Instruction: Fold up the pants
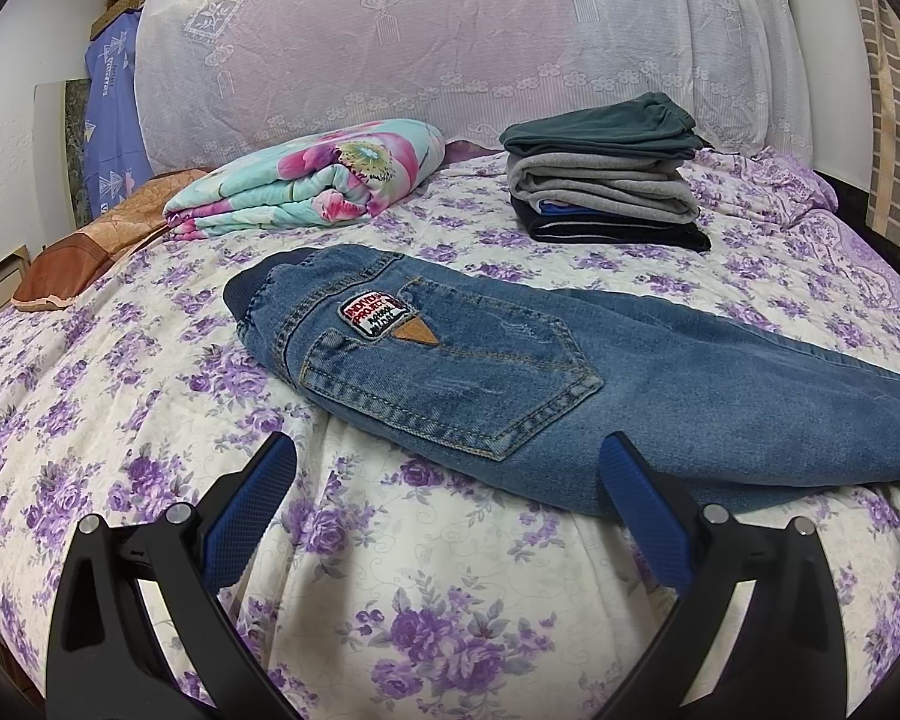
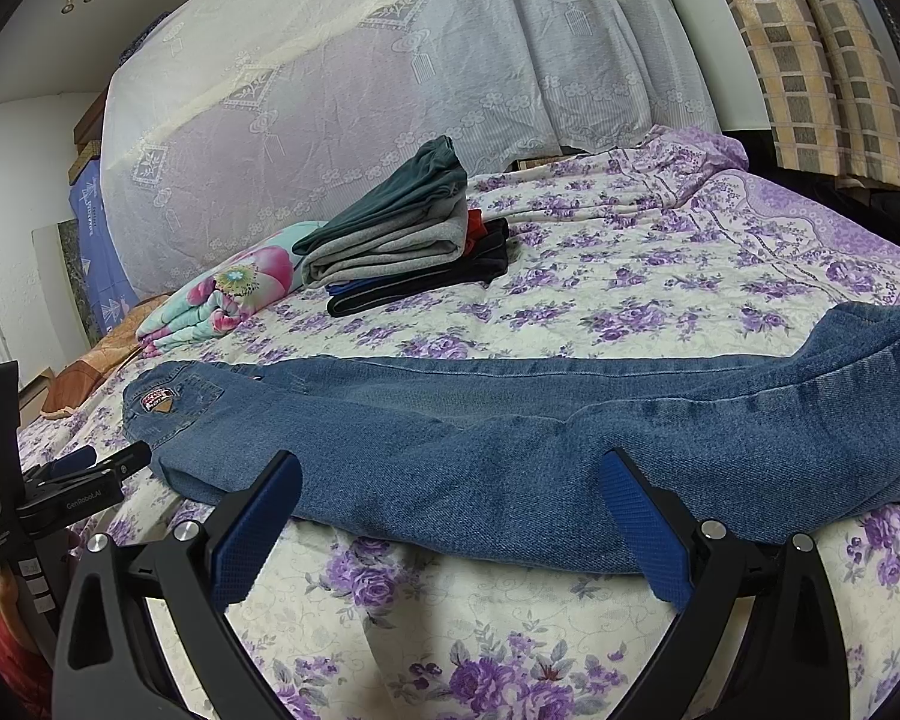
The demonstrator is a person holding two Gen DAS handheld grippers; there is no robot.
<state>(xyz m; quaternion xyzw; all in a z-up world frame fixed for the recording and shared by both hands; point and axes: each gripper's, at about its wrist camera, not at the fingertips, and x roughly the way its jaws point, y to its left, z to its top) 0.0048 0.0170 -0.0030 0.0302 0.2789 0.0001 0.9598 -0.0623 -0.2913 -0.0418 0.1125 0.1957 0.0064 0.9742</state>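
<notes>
While both grippers hover at the near edge, the items stand thus:
Jeans (image 1: 510,372): halved lengthwise, lying flat across the near bedspread (image 1: 150,420), waistband left, legs right.
Left gripper (image 1: 447,456): spread wide, holding nothing, just short of the back pocket.
Right gripper (image 2: 450,468): equally wide, empty, at the legs' near edge.
Folded clothes stack (image 1: 606,180): far side, well apart.
Floral quilt (image 1: 306,180): far left, rolled.
</notes>
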